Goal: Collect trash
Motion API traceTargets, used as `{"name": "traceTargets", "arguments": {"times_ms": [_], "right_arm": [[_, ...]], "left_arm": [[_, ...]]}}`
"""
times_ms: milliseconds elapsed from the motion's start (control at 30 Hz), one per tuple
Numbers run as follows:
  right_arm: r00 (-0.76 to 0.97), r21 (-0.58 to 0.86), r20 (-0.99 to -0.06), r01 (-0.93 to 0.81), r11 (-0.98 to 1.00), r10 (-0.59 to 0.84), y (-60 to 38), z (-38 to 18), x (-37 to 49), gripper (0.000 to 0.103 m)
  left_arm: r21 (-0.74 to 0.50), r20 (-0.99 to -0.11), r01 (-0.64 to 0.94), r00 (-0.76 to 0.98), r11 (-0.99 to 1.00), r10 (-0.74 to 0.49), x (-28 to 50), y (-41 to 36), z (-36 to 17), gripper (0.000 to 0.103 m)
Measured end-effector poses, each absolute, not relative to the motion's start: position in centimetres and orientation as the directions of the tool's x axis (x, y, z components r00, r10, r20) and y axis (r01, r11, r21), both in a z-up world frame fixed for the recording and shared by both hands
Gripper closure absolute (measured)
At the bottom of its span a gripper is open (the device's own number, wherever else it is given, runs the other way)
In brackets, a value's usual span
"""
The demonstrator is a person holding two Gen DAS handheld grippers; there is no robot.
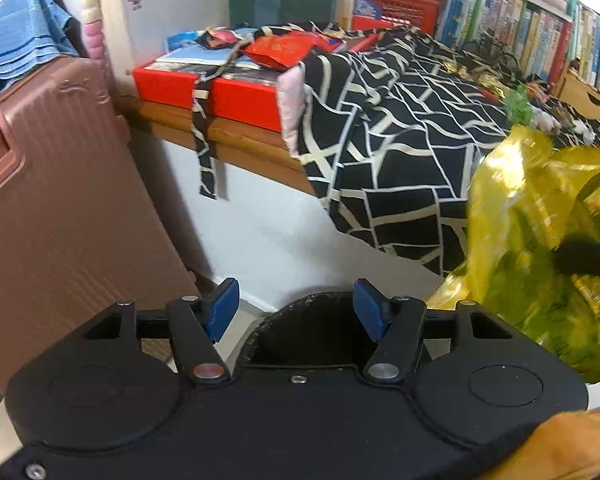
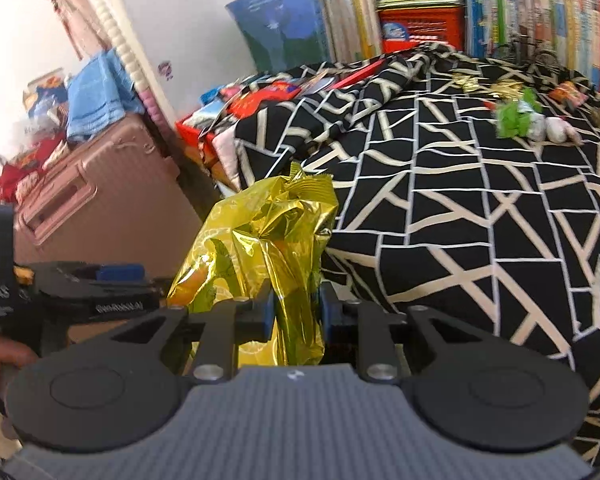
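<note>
A: We have the gold foil wrapper (image 2: 276,248) pinched in our right gripper (image 2: 296,312); both blue pads press on its crumpled lower part, and the rest stands up above the fingers, just in front of the edge of the black-and-white patterned cloth (image 2: 480,208).

B: Our left gripper (image 1: 296,308) stands wide with nothing between its pads. Past its fingers we see a dark bin (image 1: 312,332) low on the floor, and the same wrapper (image 1: 540,240) hangs just to its right.

A: More scraps lie on the cloth, well apart from us: a green wrapper (image 2: 514,118) among them.

B: Off to the left we see a pink suitcase (image 1: 56,208) and a red box (image 1: 224,92) on the wooden ledge.
</note>
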State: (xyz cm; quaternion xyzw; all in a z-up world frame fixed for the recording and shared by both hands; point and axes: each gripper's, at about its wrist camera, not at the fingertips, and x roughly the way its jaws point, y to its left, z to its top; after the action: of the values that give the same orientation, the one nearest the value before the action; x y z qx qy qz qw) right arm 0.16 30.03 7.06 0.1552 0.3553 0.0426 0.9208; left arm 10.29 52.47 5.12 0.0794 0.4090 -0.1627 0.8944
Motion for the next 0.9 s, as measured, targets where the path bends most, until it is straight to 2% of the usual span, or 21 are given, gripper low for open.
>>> {"name": "traceTargets", "arguments": {"times_ms": [200, 233, 267, 300, 367, 400, 900], "right_arm": [[0.715, 0.294, -0.664, -0.021, 0.956, 0.22, 32.0, 5.9, 2.0, 0.075], [0.711, 0.287, -0.668, -0.026, 0.958, 0.22, 32.2, 5.7, 2.2, 0.071], [0.709, 0.27, -0.675, -0.023, 0.963, 0.206, 32.5, 5.5, 2.5, 0.054], [0.706, 0.245, -0.684, -0.014, 0.969, 0.183, 32.8, 5.3, 2.8, 0.046], [0.699, 0.209, -0.697, -0.017, 0.978, 0.161, 33.3, 4.8, 3.4, 0.018], [0.7, 0.191, -0.699, -0.013, 0.981, 0.146, 33.4, 4.7, 3.7, 0.014], [0.74, 0.137, -0.668, 0.02, 0.99, 0.077, 32.8, 5.9, 3.0, 0.001]], "left_arm": [[0.028, -0.743, 0.323, 0.639, 0.946, -0.197, 10.3, 53.8, 6.1, 0.042], [0.03, -0.743, 0.318, 0.641, 0.948, -0.192, 10.3, 53.9, 6.2, 0.042], [0.032, -0.742, 0.315, 0.643, 0.949, -0.189, 10.4, 54.2, 6.3, 0.042], [0.035, -0.74, 0.311, 0.647, 0.95, -0.185, 10.4, 54.3, 6.4, 0.042], [0.039, -0.739, 0.304, 0.65, 0.952, -0.177, 10.4, 54.6, 6.5, 0.042], [0.041, -0.74, 0.302, 0.65, 0.953, -0.174, 10.4, 54.7, 6.5, 0.042], [0.049, -0.735, 0.309, 0.655, 0.95, -0.175, 10.5, 54.8, 6.6, 0.042]]}}
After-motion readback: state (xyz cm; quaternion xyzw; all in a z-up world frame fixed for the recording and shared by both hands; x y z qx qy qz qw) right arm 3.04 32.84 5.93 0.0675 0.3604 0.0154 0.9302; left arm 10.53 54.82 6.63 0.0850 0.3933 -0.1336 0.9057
